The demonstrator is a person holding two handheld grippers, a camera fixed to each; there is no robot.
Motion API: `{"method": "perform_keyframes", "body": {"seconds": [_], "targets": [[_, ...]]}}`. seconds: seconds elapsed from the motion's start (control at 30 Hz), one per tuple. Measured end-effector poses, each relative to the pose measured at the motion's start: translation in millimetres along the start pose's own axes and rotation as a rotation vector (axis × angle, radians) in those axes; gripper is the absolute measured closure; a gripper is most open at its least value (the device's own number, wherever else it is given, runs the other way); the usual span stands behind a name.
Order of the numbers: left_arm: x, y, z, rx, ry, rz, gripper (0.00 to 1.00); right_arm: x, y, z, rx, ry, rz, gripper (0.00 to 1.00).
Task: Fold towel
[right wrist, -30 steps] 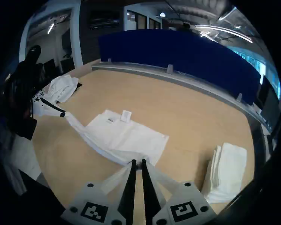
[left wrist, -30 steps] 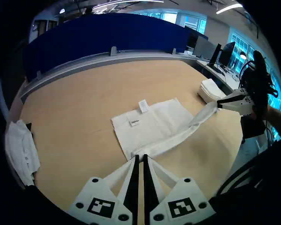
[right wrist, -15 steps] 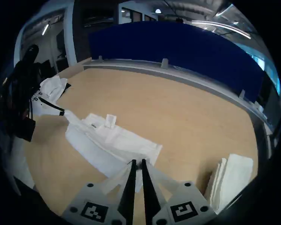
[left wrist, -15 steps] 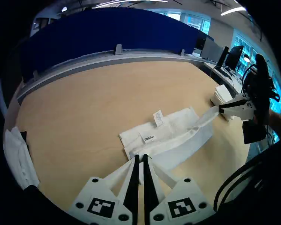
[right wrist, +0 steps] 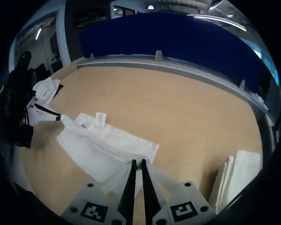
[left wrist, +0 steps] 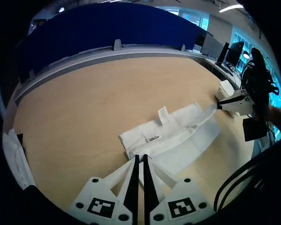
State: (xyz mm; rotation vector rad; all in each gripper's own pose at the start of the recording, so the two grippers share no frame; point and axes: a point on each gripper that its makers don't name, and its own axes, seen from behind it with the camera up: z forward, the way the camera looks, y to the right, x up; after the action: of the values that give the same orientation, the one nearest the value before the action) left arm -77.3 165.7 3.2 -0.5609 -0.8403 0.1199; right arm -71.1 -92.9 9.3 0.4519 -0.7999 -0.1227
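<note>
Both left gripper point(left wrist: 139, 156) and right gripper point(right wrist: 136, 161): pinched on white cloth towel point(left wrist: 170, 131) corners.
Held edge: now carried over; fold nearly laid.

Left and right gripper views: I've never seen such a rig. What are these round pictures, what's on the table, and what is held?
No robot: a person holds a two-finger gripper in each hand, with a fisheye camera riding on each. The left gripper view looks along the fingers of the left gripper, at the bottom; the right gripper view does likewise for the right gripper. On the wooden table lies a partly folded white towel; each gripper is shut on one corner of it. A stack of folded towels and a crumpled white cloth lie aside.
</note>
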Motion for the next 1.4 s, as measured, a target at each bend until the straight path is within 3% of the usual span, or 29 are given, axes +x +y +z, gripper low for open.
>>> {"method": "perform_keyframes", "body": {"seconds": [0.23, 0.5, 0.7, 0.9, 1.23, 1.4], "targets": [[1.3, -5.8, 15.8, 0.022, 0.015, -0.016, 0.92, -5.9, 6.5, 16.4, -0.027, -0.012, 0.035, 0.83], [-4.9, -15.3, 26.4, 0.067, 0.001, 0.013, 0.88, -13.6, 14.9, 25.2, -0.074, -0.020, 0.028, 0.64], [-3.3, -20.0, 30.0, 0.090, 0.005, 0.038, 0.76, -12.1, 22.6, 29.3, -0.112, -0.017, 0.020, 0.49], [1.2, -26.3, 31.7, 0.106, 0.007, 0.040, 0.71, -8.6, 29.9, 33.0, -0.145, -0.013, 0.020, 0.36], [11.5, -37.2, 30.8, 0.141, 0.017, 0.044, 0.49, 5.0, 42.2, 31.0, -0.186, 0.016, 0.019, 0.17], [14.8, -39.7, 26.5, 0.149, 0.024, 0.046, 0.23, 13.0, 44.2, 27.0, -0.192, 0.040, 0.020, 0.08]]}}
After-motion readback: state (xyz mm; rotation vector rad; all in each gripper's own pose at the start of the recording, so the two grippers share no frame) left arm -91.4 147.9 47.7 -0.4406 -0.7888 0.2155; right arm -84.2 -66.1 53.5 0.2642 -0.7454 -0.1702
